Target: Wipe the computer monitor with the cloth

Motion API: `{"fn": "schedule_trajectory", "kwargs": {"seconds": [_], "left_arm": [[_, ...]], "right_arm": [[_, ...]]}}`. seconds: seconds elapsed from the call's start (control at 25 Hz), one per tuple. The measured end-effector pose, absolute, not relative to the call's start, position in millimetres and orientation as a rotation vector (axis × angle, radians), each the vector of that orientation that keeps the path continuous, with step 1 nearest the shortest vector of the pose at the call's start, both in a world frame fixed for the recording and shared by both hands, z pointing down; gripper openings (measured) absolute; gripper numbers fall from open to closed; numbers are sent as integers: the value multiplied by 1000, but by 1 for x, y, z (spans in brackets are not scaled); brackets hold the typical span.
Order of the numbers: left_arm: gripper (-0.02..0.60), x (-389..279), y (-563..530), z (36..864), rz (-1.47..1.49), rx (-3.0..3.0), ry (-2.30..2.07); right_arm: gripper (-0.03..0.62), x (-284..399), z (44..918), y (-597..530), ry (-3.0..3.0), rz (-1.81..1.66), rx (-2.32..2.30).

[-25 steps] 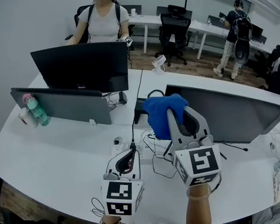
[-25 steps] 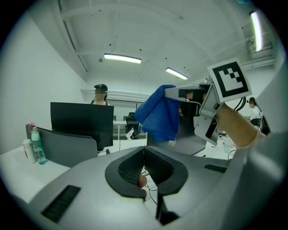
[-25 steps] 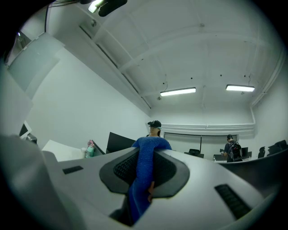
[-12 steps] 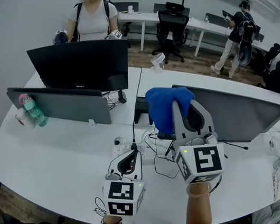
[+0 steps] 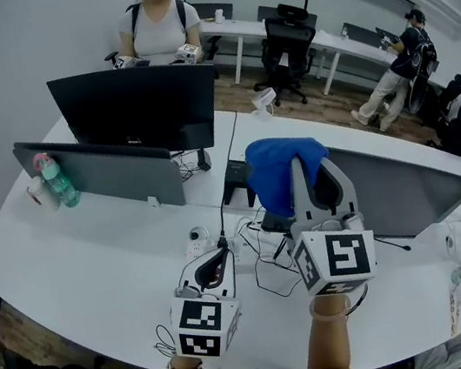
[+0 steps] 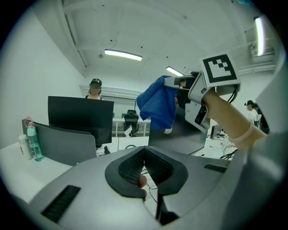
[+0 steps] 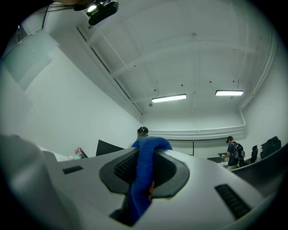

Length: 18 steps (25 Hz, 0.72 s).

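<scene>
Snugly, blue cloth (image 5: 274,173) in right tongs (image 7: 145,155).

No word, number or brand name can be read in any view. The left cube (image 5: 204,325), on the left gripper (image 5: 215,260), and the right cube (image 5: 339,259), on the right gripper (image 5: 314,175), bear only black-and-white square marker patterns, not letters. A small pale mark sits on the lower edge of the far monitor (image 5: 136,107); it is too small to make out.
</scene>
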<state>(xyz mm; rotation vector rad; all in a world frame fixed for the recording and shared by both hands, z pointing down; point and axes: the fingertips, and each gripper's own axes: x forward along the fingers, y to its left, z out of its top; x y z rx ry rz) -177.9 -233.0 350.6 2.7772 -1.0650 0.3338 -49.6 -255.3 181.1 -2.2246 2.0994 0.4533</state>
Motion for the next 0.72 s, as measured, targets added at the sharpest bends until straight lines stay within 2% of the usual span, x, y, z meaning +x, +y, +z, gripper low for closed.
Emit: {"fn": "schedule_trajectory", "kwargs": {"seconds": [0.72], "left_arm": [[9,-136,-210,347,356,2797,-1070]], "right_arm": [[64,-5,177,-234,2079,466,-2201]]}}
